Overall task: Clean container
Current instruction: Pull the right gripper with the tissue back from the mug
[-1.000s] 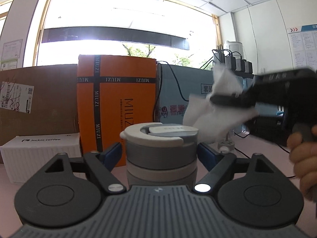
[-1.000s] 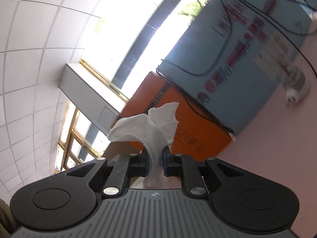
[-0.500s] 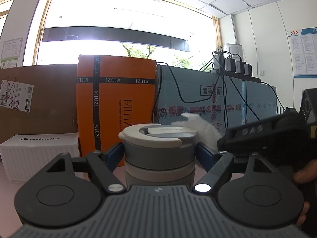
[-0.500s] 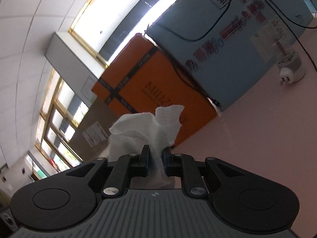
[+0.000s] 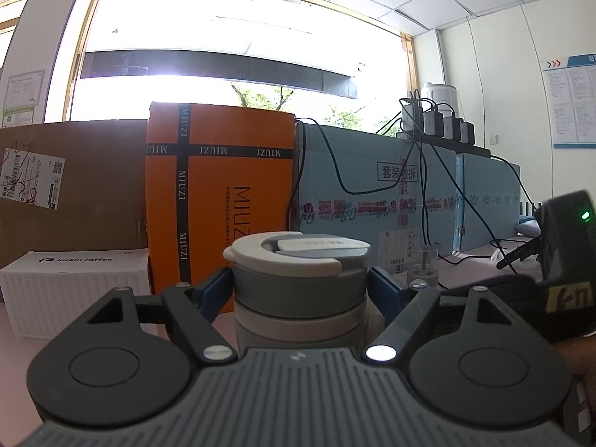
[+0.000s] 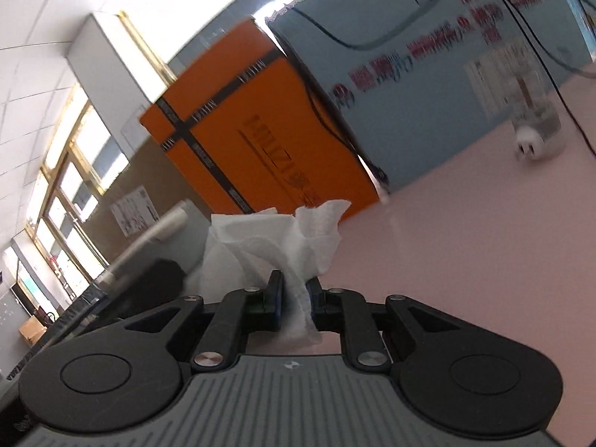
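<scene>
A grey container (image 5: 298,290) with a white lid (image 5: 294,257) stands upright between the blue pads of my left gripper (image 5: 301,292), which is shut on its upper body. In the right wrist view my right gripper (image 6: 294,300) is shut on a crumpled white tissue (image 6: 275,238) that bulges out past the fingertips. The container's white lid rim (image 6: 164,225) shows just left of the tissue, and whether they touch I cannot tell. From the left wrist view only the right gripper's black body (image 5: 558,257) appears, low at the right edge, held by a hand (image 5: 575,365); the tissue is hidden there.
Behind on the pink tabletop (image 6: 465,246) stand an orange MIUZI box (image 5: 219,193), a brown carton (image 5: 74,186), a long blue carton (image 5: 372,201) with cables (image 5: 335,171) draped over it, and a white luckin coffee box (image 5: 74,287). A small clear jar (image 5: 424,264) stands to the right.
My right gripper with the tissue came down from above and right of the container to low beside it. The tissue dropped out of the left wrist view. The left gripper kept still.
</scene>
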`<state>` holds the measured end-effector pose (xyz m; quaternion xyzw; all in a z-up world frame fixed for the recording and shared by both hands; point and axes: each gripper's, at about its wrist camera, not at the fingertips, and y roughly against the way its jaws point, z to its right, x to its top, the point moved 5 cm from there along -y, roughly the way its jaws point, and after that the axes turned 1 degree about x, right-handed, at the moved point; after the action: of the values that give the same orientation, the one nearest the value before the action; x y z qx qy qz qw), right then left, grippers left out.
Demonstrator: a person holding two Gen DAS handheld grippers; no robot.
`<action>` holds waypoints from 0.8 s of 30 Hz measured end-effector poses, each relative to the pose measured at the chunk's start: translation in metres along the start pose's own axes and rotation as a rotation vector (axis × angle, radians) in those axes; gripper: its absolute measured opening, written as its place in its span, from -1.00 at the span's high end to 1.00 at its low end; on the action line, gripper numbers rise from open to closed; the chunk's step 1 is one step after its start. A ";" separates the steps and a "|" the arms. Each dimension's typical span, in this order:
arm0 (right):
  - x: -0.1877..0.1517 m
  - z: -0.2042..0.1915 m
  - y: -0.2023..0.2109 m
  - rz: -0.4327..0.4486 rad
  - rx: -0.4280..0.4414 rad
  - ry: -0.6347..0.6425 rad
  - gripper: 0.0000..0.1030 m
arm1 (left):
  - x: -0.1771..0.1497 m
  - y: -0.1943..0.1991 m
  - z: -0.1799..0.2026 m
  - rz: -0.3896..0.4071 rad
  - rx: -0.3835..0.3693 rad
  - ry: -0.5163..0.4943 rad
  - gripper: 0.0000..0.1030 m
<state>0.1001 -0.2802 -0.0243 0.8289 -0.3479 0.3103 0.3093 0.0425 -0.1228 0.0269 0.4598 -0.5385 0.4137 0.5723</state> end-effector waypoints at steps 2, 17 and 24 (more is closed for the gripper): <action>-0.005 0.005 -0.004 -0.038 -0.006 -0.031 0.75 | 0.000 0.000 0.000 0.001 -0.001 0.000 -0.49; 0.017 0.000 -0.005 -0.004 0.055 -0.127 0.75 | -0.005 -0.001 -0.002 -0.003 0.000 0.010 -0.49; 0.043 0.004 0.022 0.133 0.129 -0.220 0.75 | -0.005 0.000 -0.001 0.000 -0.003 0.006 -0.49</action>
<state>0.1088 -0.3121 0.0118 0.8511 -0.4132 0.2592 0.1942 0.0426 -0.1220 0.0216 0.4576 -0.5376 0.4142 0.5745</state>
